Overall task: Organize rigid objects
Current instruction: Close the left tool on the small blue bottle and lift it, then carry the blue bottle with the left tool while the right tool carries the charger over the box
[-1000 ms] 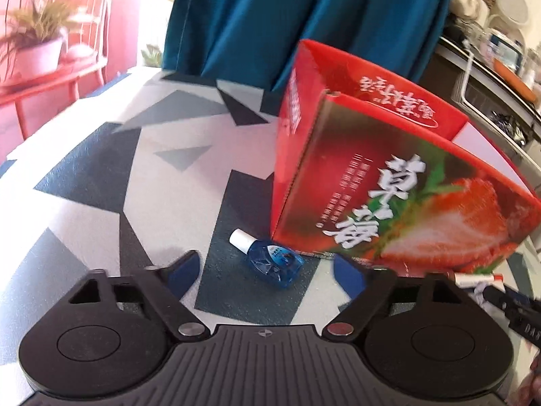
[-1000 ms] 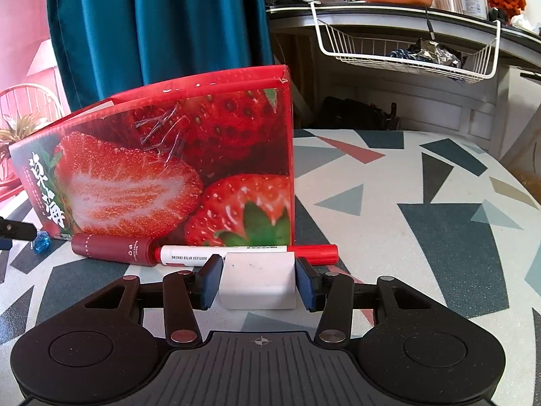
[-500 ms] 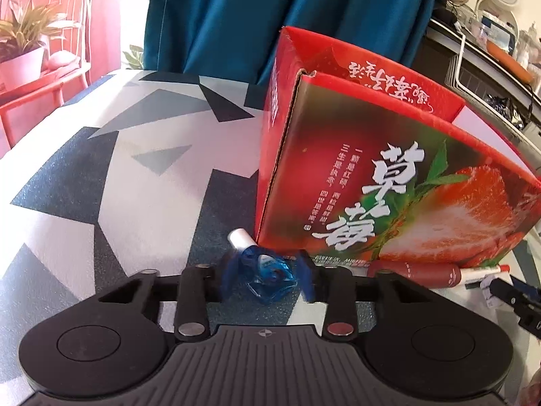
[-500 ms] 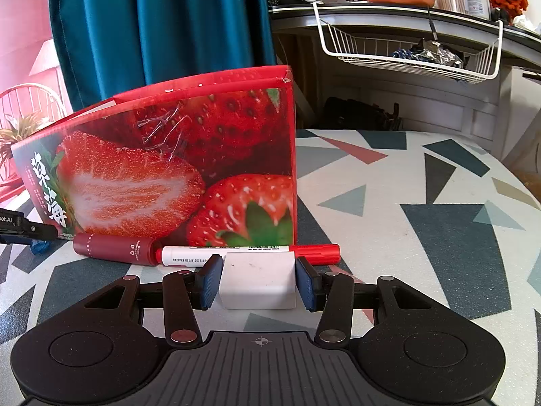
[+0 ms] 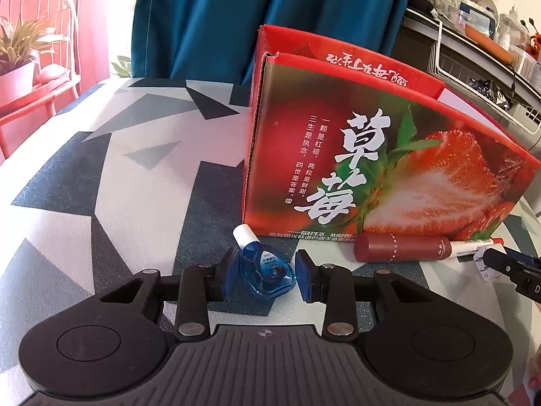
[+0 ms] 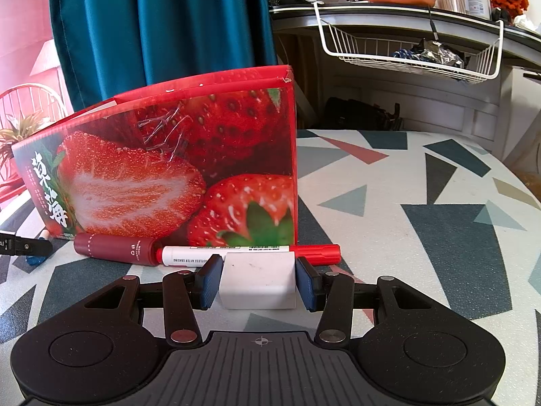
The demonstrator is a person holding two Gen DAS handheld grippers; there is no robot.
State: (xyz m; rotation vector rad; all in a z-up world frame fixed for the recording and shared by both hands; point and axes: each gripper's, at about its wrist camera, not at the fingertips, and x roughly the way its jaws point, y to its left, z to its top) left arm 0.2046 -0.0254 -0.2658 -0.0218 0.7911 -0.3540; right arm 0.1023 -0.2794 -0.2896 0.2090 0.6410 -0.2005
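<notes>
A small blue bottle with a white cap (image 5: 267, 270) lies on the table between the pads of my left gripper (image 5: 265, 272), which is shut on it. A white block (image 6: 258, 280) sits between the pads of my right gripper (image 6: 258, 282), which is shut on it. Just behind the block lie a dark red tube (image 6: 116, 248) and a red-capped white marker (image 6: 250, 252), against the open strawberry box (image 6: 189, 176). The box (image 5: 378, 165), tube (image 5: 402, 247) and marker (image 5: 473, 245) also show in the left wrist view.
The table (image 6: 422, 203) has a triangle-patterned cloth. A teal curtain (image 6: 162, 27) hangs behind the box. A counter with a white wire basket (image 6: 412, 50) stands at the right rear. A red chair with a potted plant (image 5: 20, 57) stands at the far left.
My left gripper moved forward around the blue bottle and closed on it. My right gripper stayed shut on the white block without moving.
</notes>
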